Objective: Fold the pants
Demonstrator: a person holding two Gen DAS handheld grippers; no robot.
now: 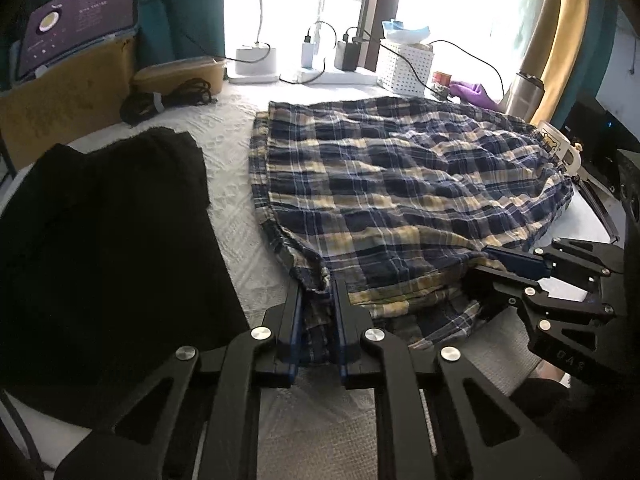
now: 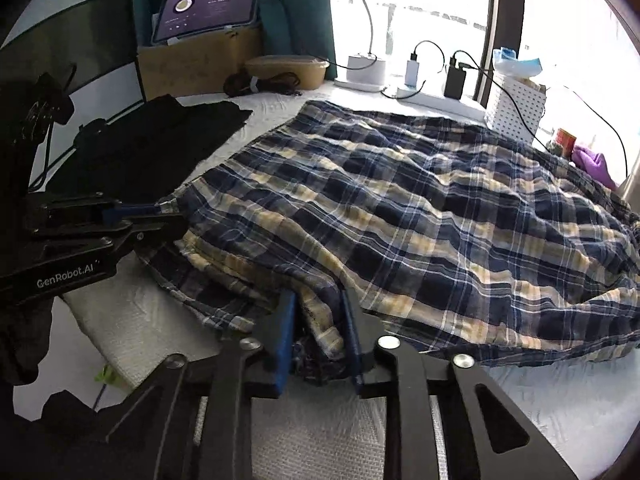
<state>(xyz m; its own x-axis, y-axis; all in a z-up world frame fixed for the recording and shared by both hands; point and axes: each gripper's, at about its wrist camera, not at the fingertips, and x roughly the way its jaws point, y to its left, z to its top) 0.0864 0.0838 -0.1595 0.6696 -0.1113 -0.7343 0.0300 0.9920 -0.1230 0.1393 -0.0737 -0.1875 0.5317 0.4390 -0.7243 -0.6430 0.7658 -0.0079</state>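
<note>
2 black two-finger grippers clamp the near edge of 1 pair of navy, yellow and white plaid cotton pants [image 1: 400,184]: left gripper [image 1: 318,284] and right gripper [image 2: 318,300]; 1 folded black garment [image 1: 104,248] lies left of the left gripper

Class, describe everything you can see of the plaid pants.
The plaid pants are thin, wrinkled woven cloth checked in navy, yellow and white. They lie spread flat on the white bed cover, beside a black garment. Their near edge is lifted and layered, pinched by the left gripper and right gripper.
</note>
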